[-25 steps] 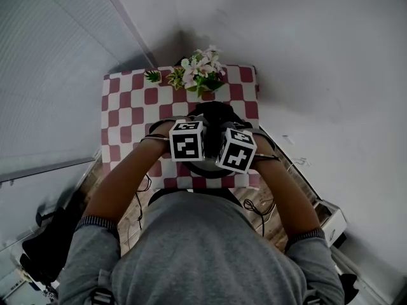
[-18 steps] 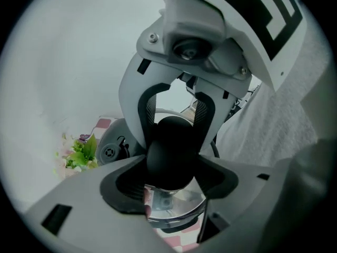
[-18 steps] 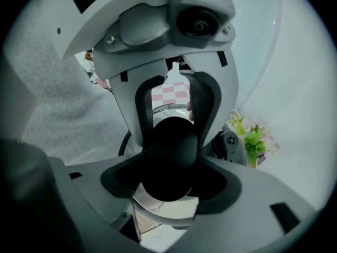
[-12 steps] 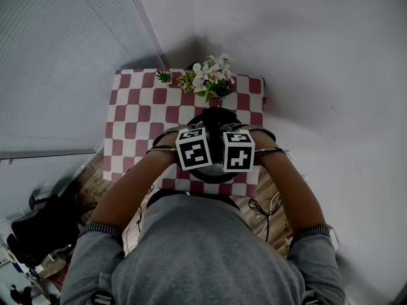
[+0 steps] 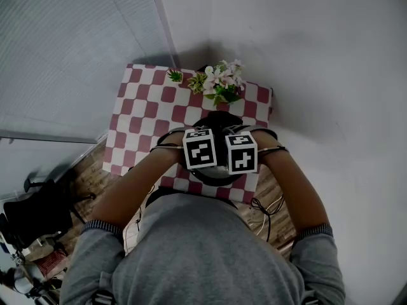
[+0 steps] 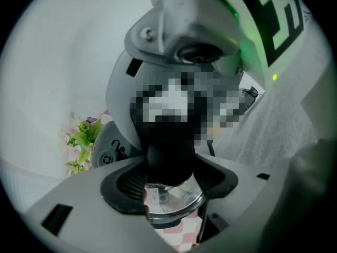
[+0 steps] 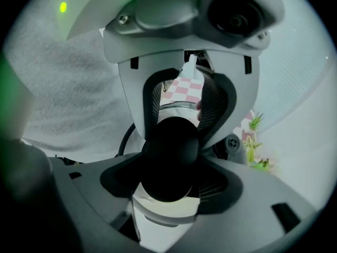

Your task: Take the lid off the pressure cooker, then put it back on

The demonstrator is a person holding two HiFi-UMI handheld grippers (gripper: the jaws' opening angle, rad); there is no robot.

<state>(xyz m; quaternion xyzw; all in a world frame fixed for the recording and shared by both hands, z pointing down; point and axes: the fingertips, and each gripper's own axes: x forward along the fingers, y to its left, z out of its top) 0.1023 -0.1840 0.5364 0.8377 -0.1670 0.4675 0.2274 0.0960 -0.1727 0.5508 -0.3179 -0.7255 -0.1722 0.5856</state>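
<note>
The pressure cooker [image 5: 217, 121] stands near the front edge of the checkered table [image 5: 145, 110], mostly hidden under both grippers. The marker cubes of the left gripper [image 5: 201, 149] and right gripper [image 5: 241, 152] sit side by side above it. In the left gripper view, my left gripper [image 6: 169, 179] is shut on the black lid handle [image 6: 169, 157], with the steel lid [image 6: 176, 200] below. In the right gripper view, my right gripper [image 7: 171, 184] is shut on the same black lid handle [image 7: 168, 159] from the opposite side. The left gripper's jaws face it across the handle.
A pot of pink and white flowers [image 5: 220, 81] and a small green plant [image 5: 173, 75] stand at the table's far edge. Cables [image 5: 262, 208] lie on the wooden floor at the right. A black object [image 5: 32, 215] sits on the floor at the left. Walls close in behind.
Both marker cubes have rolled and now sit squarer, side by side. The hands stayed over the cooker. The head view has shifted, so the table sits further right in the picture.
</note>
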